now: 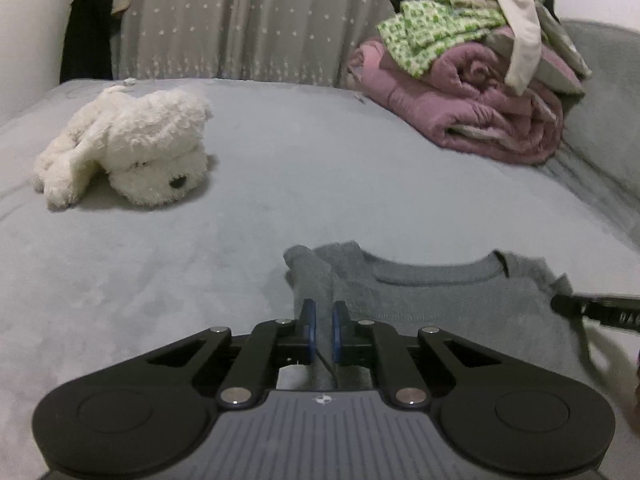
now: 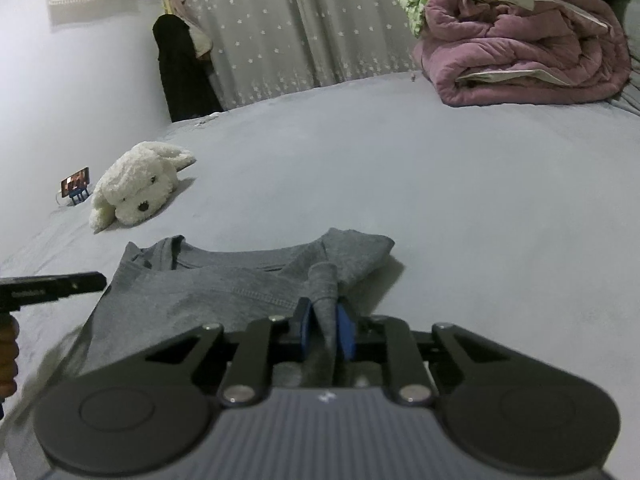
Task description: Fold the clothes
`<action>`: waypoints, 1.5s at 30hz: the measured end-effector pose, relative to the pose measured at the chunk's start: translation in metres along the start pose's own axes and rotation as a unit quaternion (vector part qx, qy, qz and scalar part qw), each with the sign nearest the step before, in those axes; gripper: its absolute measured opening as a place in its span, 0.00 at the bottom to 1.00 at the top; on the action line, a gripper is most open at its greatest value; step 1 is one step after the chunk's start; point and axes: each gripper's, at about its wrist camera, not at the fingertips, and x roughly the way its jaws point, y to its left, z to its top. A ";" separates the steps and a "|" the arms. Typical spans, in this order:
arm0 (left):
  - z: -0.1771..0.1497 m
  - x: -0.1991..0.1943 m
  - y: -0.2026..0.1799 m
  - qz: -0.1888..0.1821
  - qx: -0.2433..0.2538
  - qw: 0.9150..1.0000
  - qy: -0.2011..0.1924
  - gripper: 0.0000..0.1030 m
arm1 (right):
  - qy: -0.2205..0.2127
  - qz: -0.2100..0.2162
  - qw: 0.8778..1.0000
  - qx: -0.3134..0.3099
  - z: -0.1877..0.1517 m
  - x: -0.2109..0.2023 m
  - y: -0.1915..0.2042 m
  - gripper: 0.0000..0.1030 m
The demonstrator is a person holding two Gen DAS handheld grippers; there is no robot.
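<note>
A grey T-shirt (image 1: 440,300) lies on the grey bed (image 1: 280,184), neckline away from me. My left gripper (image 1: 324,330) is shut on a bunched fold of the shirt's left side, cloth running up between its blue pads. In the right wrist view the same grey T-shirt (image 2: 224,280) spreads to the left, and my right gripper (image 2: 325,330) is shut on a pinched fold of its right side. The tip of the right gripper shows at the left view's right edge. The left gripper's tip (image 2: 60,284) and a hand (image 2: 8,356) show at the right view's left edge.
A white plush dog (image 1: 132,152) lies on the bed's left part. A rolled pink quilt (image 1: 480,108) topped with a green-patterned cloth and other laundry sits at the far right. A phone on a small stand (image 2: 76,184) stands beside the plush. A starred curtain (image 1: 248,20) hangs behind.
</note>
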 end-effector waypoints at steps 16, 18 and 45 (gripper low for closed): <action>0.018 0.025 0.003 -0.037 0.003 0.999 0.018 0.28 | -0.021 0.016 1.000 0.000 -0.009 -0.010 -0.002 0.15; 0.016 0.028 0.000 -0.038 0.012 0.999 0.020 0.28 | -0.026 0.012 1.000 -0.010 -0.012 -0.010 0.000 0.13; -0.006 0.004 -0.004 -0.045 0.043 0.997 -0.035 0.14 | -0.054 -0.033 0.993 -0.096 -0.012 -0.018 0.029 0.09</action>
